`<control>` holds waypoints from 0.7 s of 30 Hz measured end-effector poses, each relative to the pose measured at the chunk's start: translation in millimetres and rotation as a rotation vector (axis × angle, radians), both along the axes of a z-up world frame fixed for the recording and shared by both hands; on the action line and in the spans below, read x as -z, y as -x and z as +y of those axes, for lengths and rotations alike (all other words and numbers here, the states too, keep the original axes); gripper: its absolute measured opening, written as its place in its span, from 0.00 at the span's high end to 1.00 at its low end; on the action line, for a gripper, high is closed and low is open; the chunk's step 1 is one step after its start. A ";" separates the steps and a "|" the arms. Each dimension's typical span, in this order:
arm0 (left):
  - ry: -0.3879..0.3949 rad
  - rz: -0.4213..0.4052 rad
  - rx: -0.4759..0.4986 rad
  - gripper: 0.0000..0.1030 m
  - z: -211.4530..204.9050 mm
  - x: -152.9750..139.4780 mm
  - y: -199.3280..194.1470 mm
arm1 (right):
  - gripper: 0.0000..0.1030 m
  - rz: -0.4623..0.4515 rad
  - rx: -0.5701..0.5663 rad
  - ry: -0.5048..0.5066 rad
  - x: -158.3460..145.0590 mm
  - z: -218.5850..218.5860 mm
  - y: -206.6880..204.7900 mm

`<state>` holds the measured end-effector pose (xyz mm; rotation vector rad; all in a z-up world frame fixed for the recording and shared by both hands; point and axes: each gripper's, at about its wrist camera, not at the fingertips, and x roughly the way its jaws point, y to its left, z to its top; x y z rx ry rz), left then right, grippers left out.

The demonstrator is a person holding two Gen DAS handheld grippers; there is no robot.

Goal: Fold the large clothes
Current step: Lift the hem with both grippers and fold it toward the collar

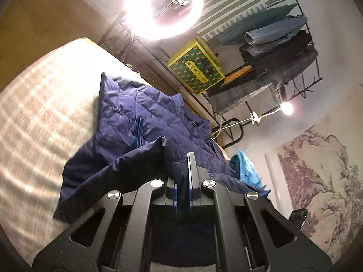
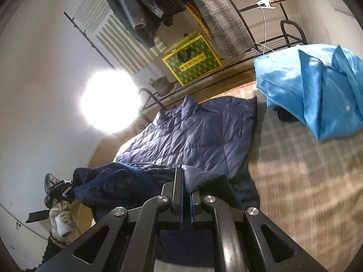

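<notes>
Right wrist view: navy quilted jacket (image 2: 192, 131) lies spread on the bed (image 2: 306, 192), long axis running away toward the yellow box (image 2: 192, 61). Both tools, right (image 2: 186, 195) and left (image 1: 182, 176), are clamped on its near edge.

Main light: ring light (image 1: 163, 9), blown out to white in both wrist views, with flare spilling over the wall around it.
Second light: small clip lamp (image 1: 286, 108), a bright spot with a soft halo.
Exposure: uneven; walls near the lamps are bright, lower foreground dark.
Glare: pale streaks across the checked bed cover (image 1: 43, 104).
Blur: motion smear on the bed cover (image 2: 306, 181) and on the blue garment (image 2: 317, 86).
Distortion: strong fisheye bending, dark vignette at the corners.
</notes>
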<state>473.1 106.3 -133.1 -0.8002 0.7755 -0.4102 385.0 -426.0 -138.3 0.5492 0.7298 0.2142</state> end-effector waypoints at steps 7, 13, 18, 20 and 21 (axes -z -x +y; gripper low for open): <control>-0.036 0.008 -0.025 0.96 -7.8 3.9 -57.3 | 0.99 0.013 0.043 0.062 0.3 -2.0 -64.2; -0.043 0.033 -0.045 0.96 -14.9 17.9 -111.5 | 0.99 0.032 0.074 0.112 6.8 -4.6 -125.8; -0.060 0.073 -0.052 0.96 -20.7 36.7 -152.2 | 0.99 0.069 0.092 0.166 23.2 -4.6 -170.6; -0.057 0.083 -0.053 0.96 -20.9 41.5 -167.0 | 0.99 0.078 0.103 0.172 29.6 -7.2 -184.8; -0.057 0.092 -0.053 0.96 -21.2 45.4 -177.7 | 0.99 0.083 0.111 0.169 33.4 -9.7 -193.4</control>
